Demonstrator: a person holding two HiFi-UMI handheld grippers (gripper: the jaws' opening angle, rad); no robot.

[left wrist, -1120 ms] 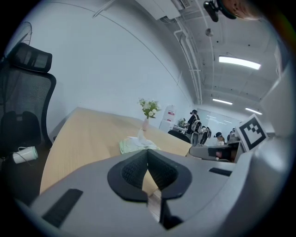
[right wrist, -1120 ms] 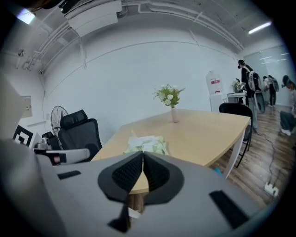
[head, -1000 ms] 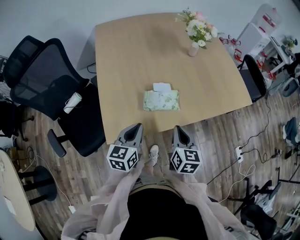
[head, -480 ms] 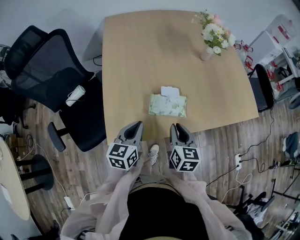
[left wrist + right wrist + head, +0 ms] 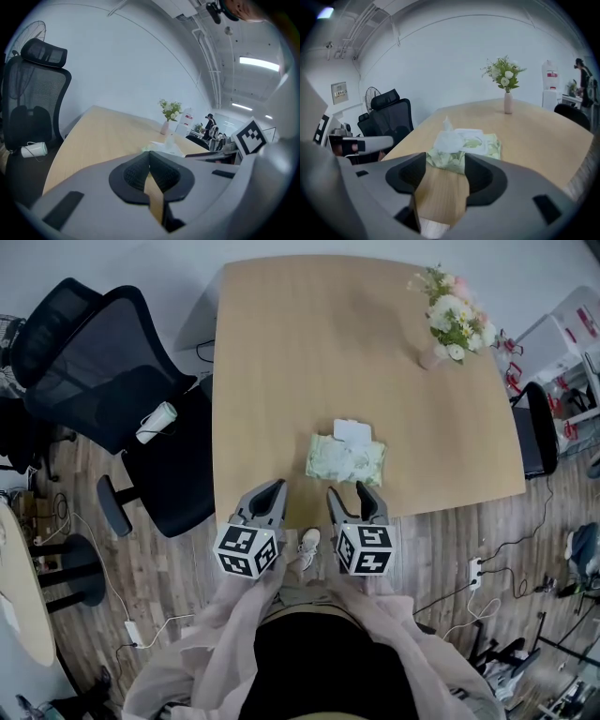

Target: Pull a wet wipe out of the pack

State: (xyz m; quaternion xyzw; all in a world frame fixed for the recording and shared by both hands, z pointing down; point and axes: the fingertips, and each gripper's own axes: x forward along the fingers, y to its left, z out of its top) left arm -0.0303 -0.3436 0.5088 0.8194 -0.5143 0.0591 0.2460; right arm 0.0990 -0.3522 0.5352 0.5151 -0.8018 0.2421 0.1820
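The green floral wipe pack [image 5: 345, 457] lies near the front edge of the wooden table [image 5: 281, 352], its white lid flap [image 5: 352, 430] folded back. In the right gripper view a white wipe [image 5: 449, 138] pokes up from the pack [image 5: 483, 147]. My right gripper [image 5: 350, 493] hovers at the table edge just short of the pack; its jaws are opening with nothing between them, and the pack shows beyond the gap [image 5: 445, 176]. My left gripper [image 5: 272, 491] is shut and empty, left of the pack at the table edge. Its view shows the pack [image 5: 161, 147] ahead to the right.
A vase of flowers [image 5: 448, 320] stands at the table's far right. A black office chair [image 5: 112, 381] with a white cup [image 5: 156, 421] on its seat sits to the left. Cables and a power strip [image 5: 473, 570] lie on the wood floor at right.
The right jaws have gone from shut to wide open. Both grippers have moved forward and a little down towards the table edge and the pack.
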